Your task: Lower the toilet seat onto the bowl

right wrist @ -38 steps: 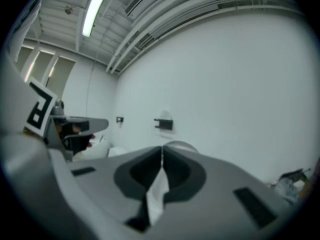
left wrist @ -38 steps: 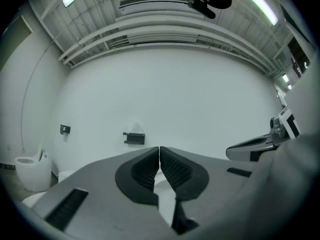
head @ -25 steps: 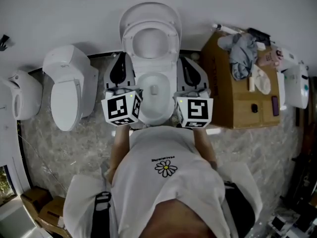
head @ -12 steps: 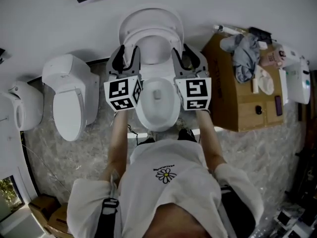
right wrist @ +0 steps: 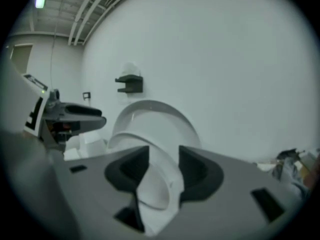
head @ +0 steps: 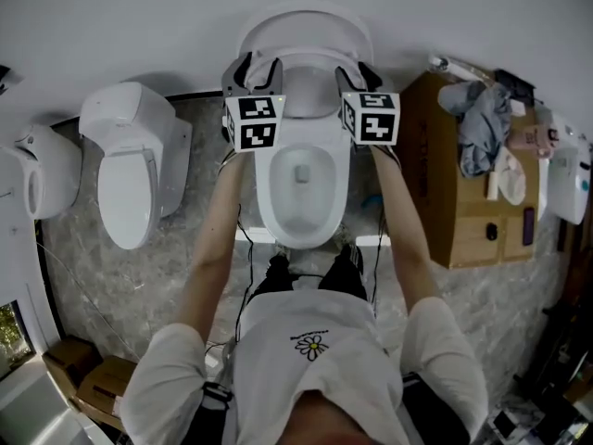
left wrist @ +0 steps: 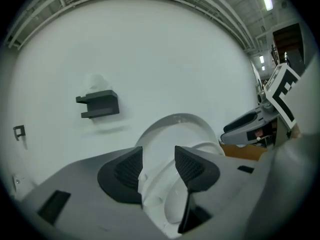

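The white toilet stands in the middle of the head view, with its bowl (head: 276,219) uncovered and its seat (head: 306,59) raised against the lid (head: 304,19). My left gripper (head: 251,69) is at the seat's left edge and my right gripper (head: 358,70) at its right edge. Both sets of jaws have just been opening. In the left gripper view the left gripper (left wrist: 156,167) is open with the seat's rim (left wrist: 156,184) between its pads, not pinched. In the right gripper view the right gripper (right wrist: 164,167) is likewise open around the seat's rim (right wrist: 159,189).
A second toilet (head: 130,174) with its lid down stands to the left, and another white fixture (head: 35,188) is beyond it. A cardboard box (head: 468,216) with a grey cloth (head: 482,123) stands to the right. A black shelf (left wrist: 99,104) hangs on the wall above.
Both grippers have gone from the front of the bowl up to the sides of the raised seat. Their fingers, together before, now stand apart. The person has leaned forward.
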`<state>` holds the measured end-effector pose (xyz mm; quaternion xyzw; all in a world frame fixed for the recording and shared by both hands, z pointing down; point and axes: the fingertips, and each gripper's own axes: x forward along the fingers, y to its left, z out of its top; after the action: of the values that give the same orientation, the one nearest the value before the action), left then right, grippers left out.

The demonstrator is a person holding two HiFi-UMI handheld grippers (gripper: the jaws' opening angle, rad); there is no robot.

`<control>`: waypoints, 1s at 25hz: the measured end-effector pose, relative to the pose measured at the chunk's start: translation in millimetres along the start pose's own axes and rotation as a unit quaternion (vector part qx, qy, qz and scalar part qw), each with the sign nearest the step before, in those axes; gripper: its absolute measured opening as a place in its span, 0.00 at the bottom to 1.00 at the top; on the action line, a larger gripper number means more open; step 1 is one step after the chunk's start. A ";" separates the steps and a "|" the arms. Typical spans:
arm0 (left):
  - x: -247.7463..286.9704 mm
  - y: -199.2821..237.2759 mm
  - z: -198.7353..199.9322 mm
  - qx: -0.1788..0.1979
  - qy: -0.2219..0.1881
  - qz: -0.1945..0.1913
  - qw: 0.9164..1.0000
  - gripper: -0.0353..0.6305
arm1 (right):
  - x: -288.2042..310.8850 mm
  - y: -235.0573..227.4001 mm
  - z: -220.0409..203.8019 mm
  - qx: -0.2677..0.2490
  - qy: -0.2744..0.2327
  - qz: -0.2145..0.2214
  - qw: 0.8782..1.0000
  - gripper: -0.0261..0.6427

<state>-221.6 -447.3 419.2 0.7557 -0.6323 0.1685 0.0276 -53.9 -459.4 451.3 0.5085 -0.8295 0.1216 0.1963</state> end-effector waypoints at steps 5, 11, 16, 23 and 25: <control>27.5 -7.0 -19.1 0.029 0.036 -0.028 0.999 0.37 | 28.6 0.2 -5.5 -0.067 0.022 -0.016 0.997 0.33; 44.1 -10.0 -36.1 0.024 0.061 -0.034 0.997 0.40 | 47.6 5.1 -11.2 -0.115 0.041 -0.017 0.992 0.33; 55.0 -7.1 -47.0 0.054 0.076 -0.026 0.995 0.40 | 59.1 1.1 -20.2 -0.126 0.057 -0.024 0.990 0.33; 63.2 -1.4 -54.8 0.064 0.091 -0.032 0.993 0.26 | 61.8 -6.3 -14.2 -0.124 0.053 -0.046 0.990 0.24; 63.1 -1.8 -54.9 0.065 0.089 -0.034 0.993 0.25 | 61.5 -7.1 -15.6 -0.136 0.052 -0.052 0.988 0.23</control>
<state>-222.9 -492.7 489.5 0.7587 -0.5891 0.2752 0.0400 -69.4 -505.3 492.9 0.5124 -0.7996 0.0240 0.3123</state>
